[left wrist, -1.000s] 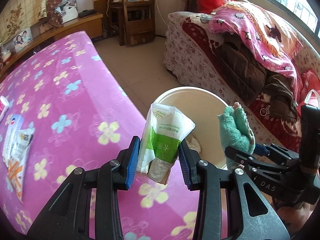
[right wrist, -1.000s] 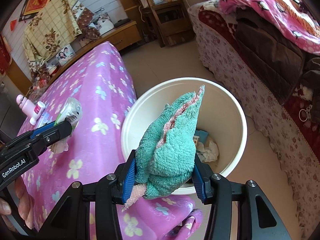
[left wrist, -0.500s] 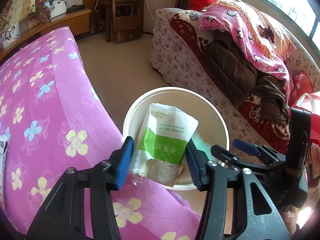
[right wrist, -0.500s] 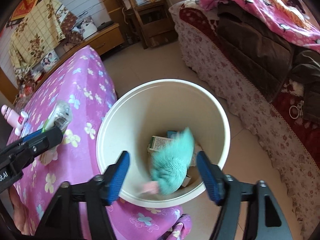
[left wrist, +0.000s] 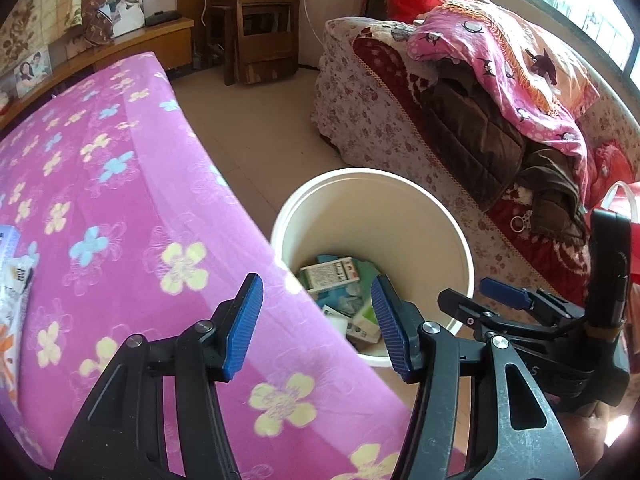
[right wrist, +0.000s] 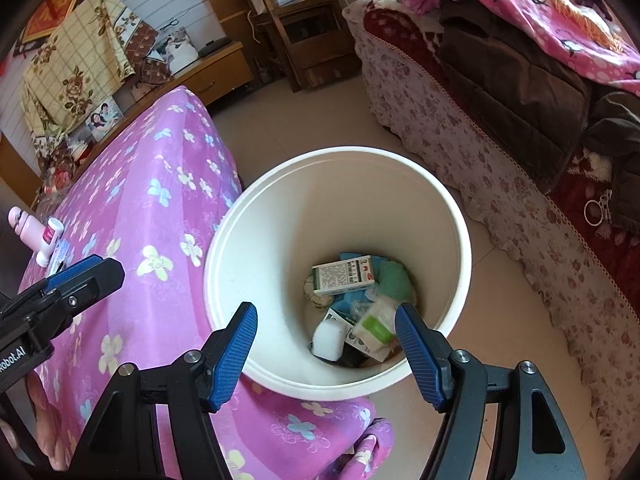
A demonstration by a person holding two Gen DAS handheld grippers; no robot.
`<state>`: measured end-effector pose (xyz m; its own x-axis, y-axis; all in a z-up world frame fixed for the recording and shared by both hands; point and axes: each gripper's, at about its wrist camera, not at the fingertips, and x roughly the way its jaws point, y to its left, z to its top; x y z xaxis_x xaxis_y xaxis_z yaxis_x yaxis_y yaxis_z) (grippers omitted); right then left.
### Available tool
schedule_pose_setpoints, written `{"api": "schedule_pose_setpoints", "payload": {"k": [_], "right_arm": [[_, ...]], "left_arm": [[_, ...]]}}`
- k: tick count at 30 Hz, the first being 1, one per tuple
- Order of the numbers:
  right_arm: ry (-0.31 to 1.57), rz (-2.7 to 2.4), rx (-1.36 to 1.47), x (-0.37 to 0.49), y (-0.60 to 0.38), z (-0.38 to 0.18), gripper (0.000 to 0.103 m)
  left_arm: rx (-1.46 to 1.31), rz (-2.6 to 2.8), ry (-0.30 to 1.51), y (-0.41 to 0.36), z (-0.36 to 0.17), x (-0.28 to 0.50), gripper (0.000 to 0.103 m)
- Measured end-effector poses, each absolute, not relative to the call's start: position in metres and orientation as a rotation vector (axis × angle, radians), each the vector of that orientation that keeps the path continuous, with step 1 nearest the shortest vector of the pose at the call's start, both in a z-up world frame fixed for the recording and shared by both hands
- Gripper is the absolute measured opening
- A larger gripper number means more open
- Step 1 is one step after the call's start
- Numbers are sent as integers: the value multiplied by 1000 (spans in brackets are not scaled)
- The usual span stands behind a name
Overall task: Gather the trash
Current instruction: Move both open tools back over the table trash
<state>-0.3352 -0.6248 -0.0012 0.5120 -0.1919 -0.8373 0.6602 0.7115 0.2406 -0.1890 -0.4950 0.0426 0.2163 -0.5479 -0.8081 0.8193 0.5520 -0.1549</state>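
A white bin stands on the floor against the pink flowered bed. At its bottom lie a green-and-white packet, a teal cloth, a printed box and other scraps. My left gripper hangs open over the bed's edge and the bin's near rim, with nothing between its blue pads. My right gripper is open above the bin's mouth and also holds nothing. Each gripper shows at the side of the other's view.
Printed wrappers lie on the bed at the far left, and a pink bottle lies further up it. A flowered sofa piled with blankets and clothes stands right of the bin. A wooden chair stands at the back.
Both grippers opened. The green-and-white packet dropped from the left one and the teal cloth from the right one; both now lie in the bin.
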Motion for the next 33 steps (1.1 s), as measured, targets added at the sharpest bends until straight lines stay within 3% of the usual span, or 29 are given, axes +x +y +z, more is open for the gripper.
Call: {"api": "schedule_pose_setpoints", "payload": {"k": [33], "right_arm": [[894,-338,462,-264,-505,49,71]], "left_arm": [[215,-715,919,-329,74,-118,55]]}}
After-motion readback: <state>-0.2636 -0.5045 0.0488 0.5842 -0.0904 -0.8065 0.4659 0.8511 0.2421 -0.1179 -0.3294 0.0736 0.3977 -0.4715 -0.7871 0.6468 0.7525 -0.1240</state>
